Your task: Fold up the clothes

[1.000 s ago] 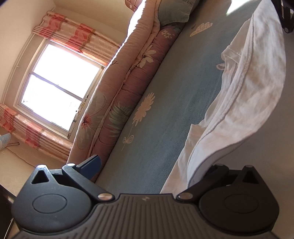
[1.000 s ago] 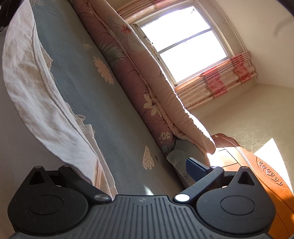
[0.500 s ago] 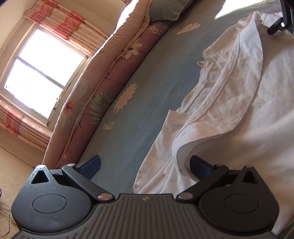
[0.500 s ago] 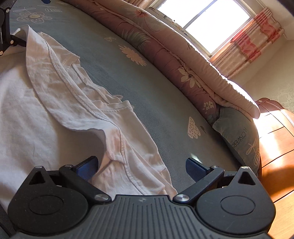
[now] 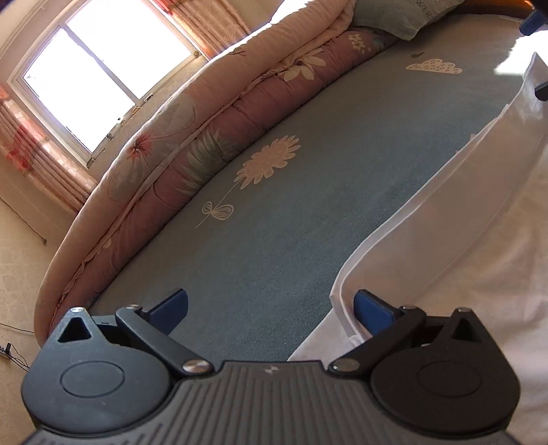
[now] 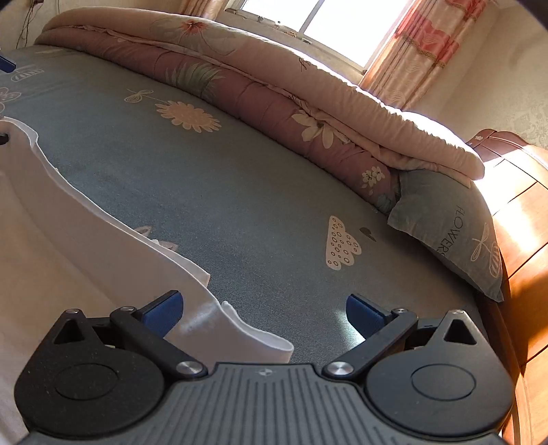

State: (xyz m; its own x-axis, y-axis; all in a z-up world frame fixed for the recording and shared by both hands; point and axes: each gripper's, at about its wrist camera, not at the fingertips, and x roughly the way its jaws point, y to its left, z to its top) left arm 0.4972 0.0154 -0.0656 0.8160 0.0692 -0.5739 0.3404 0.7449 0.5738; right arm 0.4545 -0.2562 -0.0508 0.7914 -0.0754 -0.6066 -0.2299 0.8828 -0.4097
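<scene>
A white garment (image 5: 462, 222) lies folded on the blue flowered bed sheet (image 5: 274, 212), its long folded edge running away from me. My left gripper (image 5: 270, 308) is open low over the sheet, its right pad touching the garment's near corner, nothing pinched. In the right wrist view the same garment (image 6: 85, 246) fills the left side. My right gripper (image 6: 263, 313) is open too. The cloth's corner lies between its fingers, close to the left pad, and is not clamped. The other gripper's blue pad (image 5: 532, 20) shows at the top right corner of the left wrist view.
A rolled pink floral quilt (image 6: 291, 99) runs along the far side of the bed. A grey-blue pillow (image 6: 452, 226) leans on the wooden headboard (image 6: 520, 222). A bright window (image 5: 99, 82) with striped curtains is beyond. Cables (image 5: 10, 352) lie on the floor.
The garment was held up and draped a second ago; it has come down and now lies flat on the bed. Both grippers have let go and sunk low over the sheet.
</scene>
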